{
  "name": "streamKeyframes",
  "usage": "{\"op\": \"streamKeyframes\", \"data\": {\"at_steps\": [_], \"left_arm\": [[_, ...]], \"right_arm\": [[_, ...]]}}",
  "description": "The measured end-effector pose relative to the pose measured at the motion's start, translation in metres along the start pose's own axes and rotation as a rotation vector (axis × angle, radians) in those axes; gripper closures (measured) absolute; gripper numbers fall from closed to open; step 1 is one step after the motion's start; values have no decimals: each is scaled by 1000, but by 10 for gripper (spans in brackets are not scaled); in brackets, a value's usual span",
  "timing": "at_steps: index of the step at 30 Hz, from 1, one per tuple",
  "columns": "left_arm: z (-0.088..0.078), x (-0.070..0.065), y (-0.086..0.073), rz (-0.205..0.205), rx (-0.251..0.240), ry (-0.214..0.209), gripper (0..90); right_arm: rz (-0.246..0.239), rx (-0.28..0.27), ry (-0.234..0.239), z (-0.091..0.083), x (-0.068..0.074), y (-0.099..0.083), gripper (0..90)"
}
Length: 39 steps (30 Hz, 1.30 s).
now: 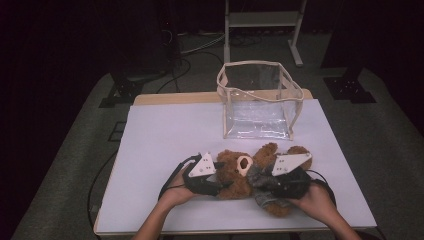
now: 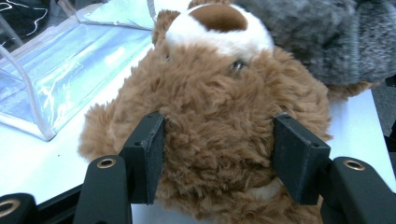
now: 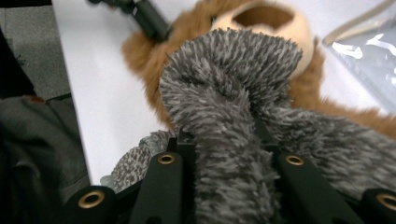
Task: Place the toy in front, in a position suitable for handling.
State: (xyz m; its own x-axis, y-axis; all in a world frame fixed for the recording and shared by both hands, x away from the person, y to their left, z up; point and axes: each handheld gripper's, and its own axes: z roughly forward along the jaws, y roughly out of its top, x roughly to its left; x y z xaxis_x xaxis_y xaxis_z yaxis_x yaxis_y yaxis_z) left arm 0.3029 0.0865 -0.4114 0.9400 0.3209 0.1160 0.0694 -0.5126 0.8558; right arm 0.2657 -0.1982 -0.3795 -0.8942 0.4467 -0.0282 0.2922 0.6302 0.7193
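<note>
left gripper (image 2: 217, 156) – clamps teddy bear (image 2: 219, 116) head | right gripper (image 3: 229, 163) – pinches grey garment (image 3: 233, 93)

Brown teddy bear (image 1: 240, 172), grey-clothed, lying flat

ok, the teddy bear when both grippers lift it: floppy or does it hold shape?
Probably floppy. The teddy bear bulges around the left gripper, whose pads sink into its head, so it looks soft-stuffed. The grey garment bunches in the right gripper and may stretch before the body follows. Likely light; shaggy fur should resist slipping.
</note>
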Motion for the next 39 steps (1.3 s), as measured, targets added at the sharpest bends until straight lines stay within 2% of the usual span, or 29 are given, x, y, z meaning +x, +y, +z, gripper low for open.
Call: {"op": "streamKeyframes", "data": {"at_steps": [4, 7, 9, 11, 16, 18, 20, 23, 25, 30, 34, 39], "left_arm": [[0, 1, 0, -4, 1, 7, 403], [0, 1, 1, -12, 2, 11, 410], [1, 1, 1, -17, 0, 13, 411], [1, 1, 1, -17, 1, 12, 412], [-2, 4, 1, -7, 7, 14, 408], [-4, 5, 0, -10, 5, 8, 391], [-8, 5, -1, 5, 25, -9, 349], [-13, 4, -4, 10, 35, -29, 341], [-16, 5, -5, 9, 40, -37, 341], [-30, 8, -7, 9, 38, -36, 318], [-39, 10, -9, 18, 37, -36, 315], [-54, 13, -8, 29, 21, -30, 301]], "right_arm": [[-13, 8, -30, -12, 8, -10, 715], [7, -37, -23, -16, 10, -9, 715], [7, -73, -15, -14, 10, -1, 715], [-13, -101, -25, -9, 11, 10, 715], [-38, -153, -9, 13, 12, 34, 716], [-44, -149, -15, 21, 8, 34, 717], [-38, -139, -33, 23, 4, 29, 718], [-7, -148, -14, 19, -3, 27, 717], [-4, -147, -10, 19, -3, 29, 717], [-44, -127, -15, 25, 0, 44, 716], [-68, -117, -5, 32, 1, 53, 716], [-118, -89, 20, 48, 9, 68, 716]]}}
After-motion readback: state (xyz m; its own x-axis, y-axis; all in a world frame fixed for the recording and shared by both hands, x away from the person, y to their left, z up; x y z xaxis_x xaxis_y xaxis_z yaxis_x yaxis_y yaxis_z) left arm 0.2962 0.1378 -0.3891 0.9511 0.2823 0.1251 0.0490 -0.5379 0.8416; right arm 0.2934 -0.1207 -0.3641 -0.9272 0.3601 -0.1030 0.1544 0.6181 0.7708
